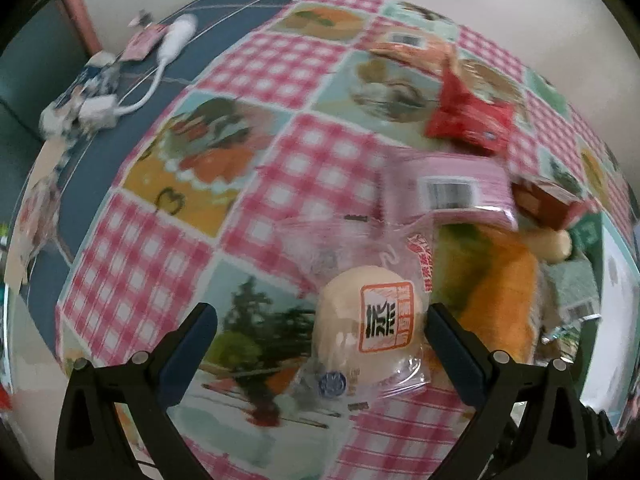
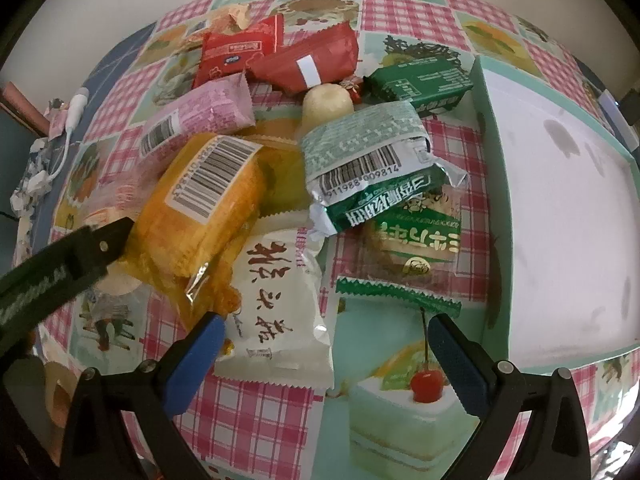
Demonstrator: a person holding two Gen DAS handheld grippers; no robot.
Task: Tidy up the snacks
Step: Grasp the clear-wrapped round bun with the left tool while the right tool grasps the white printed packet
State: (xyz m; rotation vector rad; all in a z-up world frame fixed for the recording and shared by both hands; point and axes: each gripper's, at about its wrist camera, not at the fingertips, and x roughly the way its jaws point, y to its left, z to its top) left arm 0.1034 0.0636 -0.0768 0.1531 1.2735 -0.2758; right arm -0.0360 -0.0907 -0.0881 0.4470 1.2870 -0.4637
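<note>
A heap of wrapped snacks lies on the checked tablecloth. In the left wrist view my left gripper (image 1: 320, 318) is open around a round cream bun in a clear wrapper (image 1: 370, 322); a pink pack (image 1: 448, 188) and an orange cake pack (image 1: 500, 296) lie beyond. In the right wrist view my right gripper (image 2: 326, 334) is open just over a white pack with dark characters (image 2: 280, 304). The orange cake pack (image 2: 200, 220), green packs (image 2: 368, 152), red packs (image 2: 304, 58) and the pink pack (image 2: 200, 116) pile behind. The left gripper's arm (image 2: 60, 264) enters at left.
An open shallow box with a white floor and green rim (image 2: 560, 208) stands at the right of the heap. White cables and crumpled wrappers (image 1: 96, 92) lie on the blue surface at far left. A tape roll (image 2: 60, 392) sits near the table's left edge.
</note>
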